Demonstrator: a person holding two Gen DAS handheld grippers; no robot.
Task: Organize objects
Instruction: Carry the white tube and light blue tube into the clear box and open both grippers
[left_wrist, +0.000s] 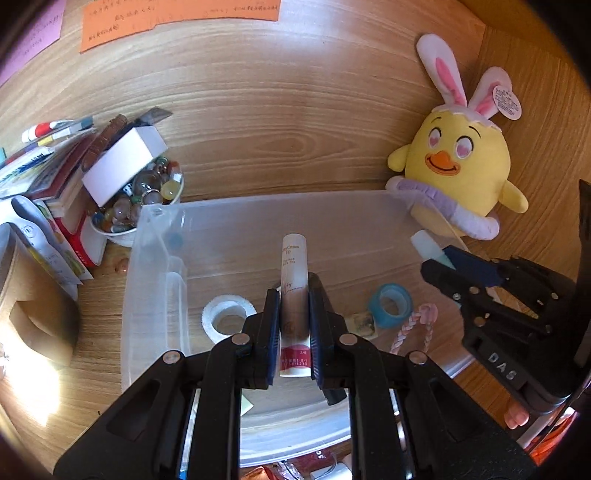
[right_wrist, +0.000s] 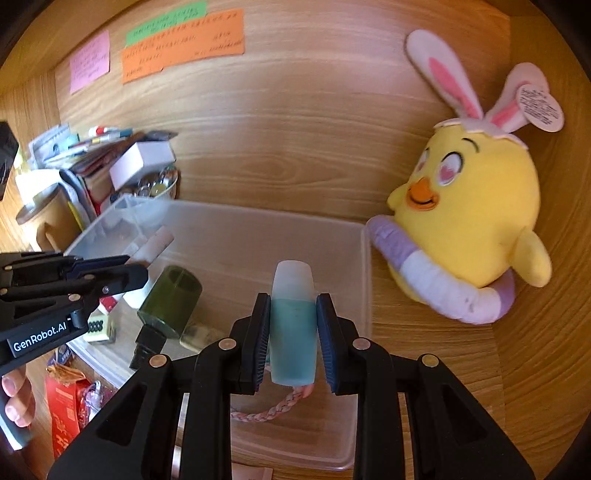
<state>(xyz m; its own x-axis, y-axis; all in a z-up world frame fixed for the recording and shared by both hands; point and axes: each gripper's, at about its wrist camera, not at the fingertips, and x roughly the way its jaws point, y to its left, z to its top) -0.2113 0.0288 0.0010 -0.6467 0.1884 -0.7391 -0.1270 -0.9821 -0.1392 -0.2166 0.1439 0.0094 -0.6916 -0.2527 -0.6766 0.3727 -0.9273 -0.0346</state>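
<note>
Above clear bin (left_wrist: 155, 258) | left tongs (left_wrist: 294, 325) grip lip-balm tube (left_wrist: 294, 280) | right tongs (right_wrist: 293, 332) grip blue bottle (right_wrist: 293, 325), near right wall

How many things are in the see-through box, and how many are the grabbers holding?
Tape rolls: 2, white tape roll and blue tape roll
Pink braided cord: 1
Dark green bottle: 1
Held tubes: 2, lip balm tube and blue tube
Total: 6

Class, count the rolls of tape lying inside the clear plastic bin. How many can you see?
2. In the clear bin, a white roll lies left of the left gripper; a blue roll lies to its right. The grippers may hide others.
</note>
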